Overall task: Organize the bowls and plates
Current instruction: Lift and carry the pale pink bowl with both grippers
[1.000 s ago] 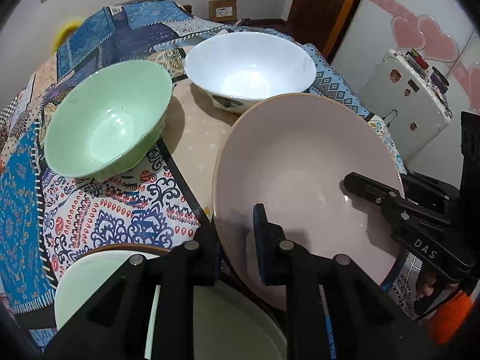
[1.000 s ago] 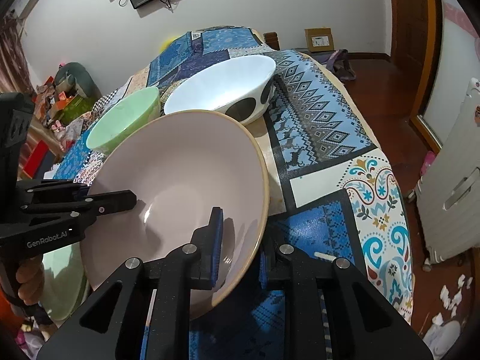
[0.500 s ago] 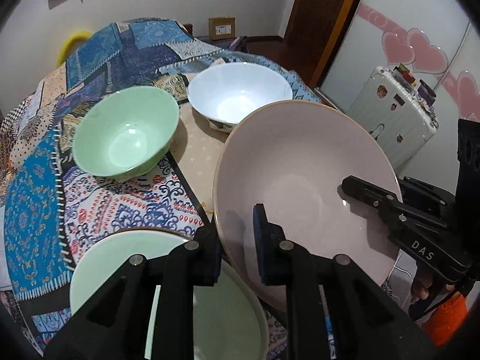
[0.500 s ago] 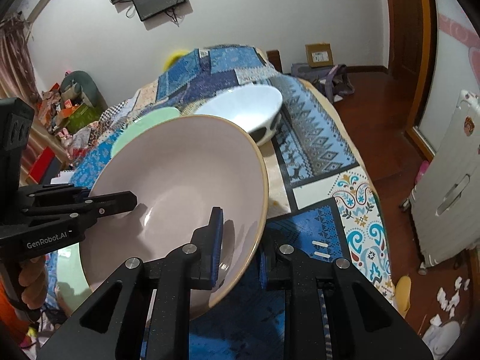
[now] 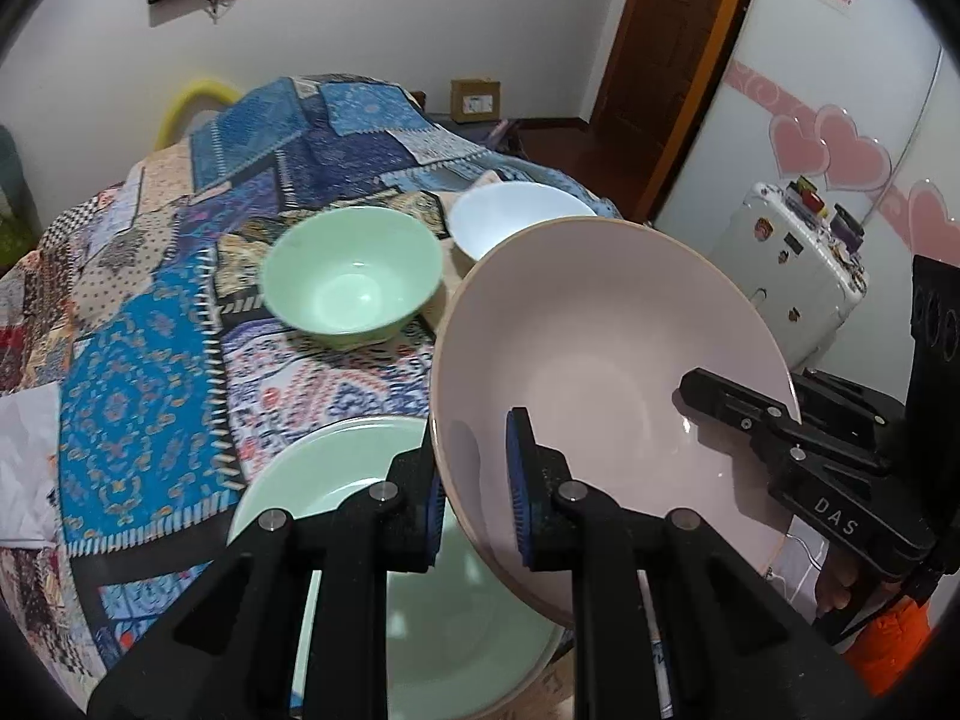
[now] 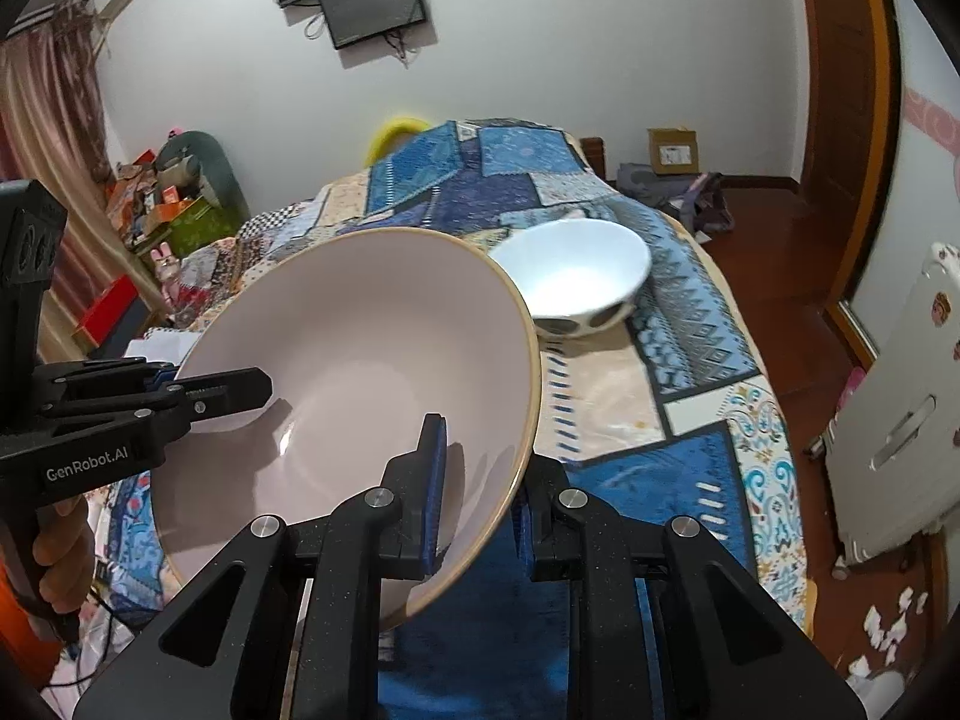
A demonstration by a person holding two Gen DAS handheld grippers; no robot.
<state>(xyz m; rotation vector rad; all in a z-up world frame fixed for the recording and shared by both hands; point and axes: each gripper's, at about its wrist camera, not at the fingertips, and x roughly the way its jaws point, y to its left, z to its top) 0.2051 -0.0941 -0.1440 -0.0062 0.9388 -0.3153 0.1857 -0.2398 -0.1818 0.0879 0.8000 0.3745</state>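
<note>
Both the left gripper (image 5: pixel 474 480) and the right gripper (image 6: pixel 480 480) have their jaws clamped on opposite rims of the pink bowl (image 5: pixel 606 384), held tilted in the air above the green plate (image 5: pixel 432 618), with the green bowl (image 5: pixel 351 273) farther ahead.

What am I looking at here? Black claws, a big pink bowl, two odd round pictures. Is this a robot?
No robot: a person holds a two-finger gripper in each hand, and each carries a wide-angle camera looking along its fingers. That gives one picture per hand. Both the left gripper and the right gripper are shut on opposite rims of the pink bowl, which is tilted above the patchwork cloth. On the cloth sit a green bowl, a white bowl and, nearest, a green plate.
</note>
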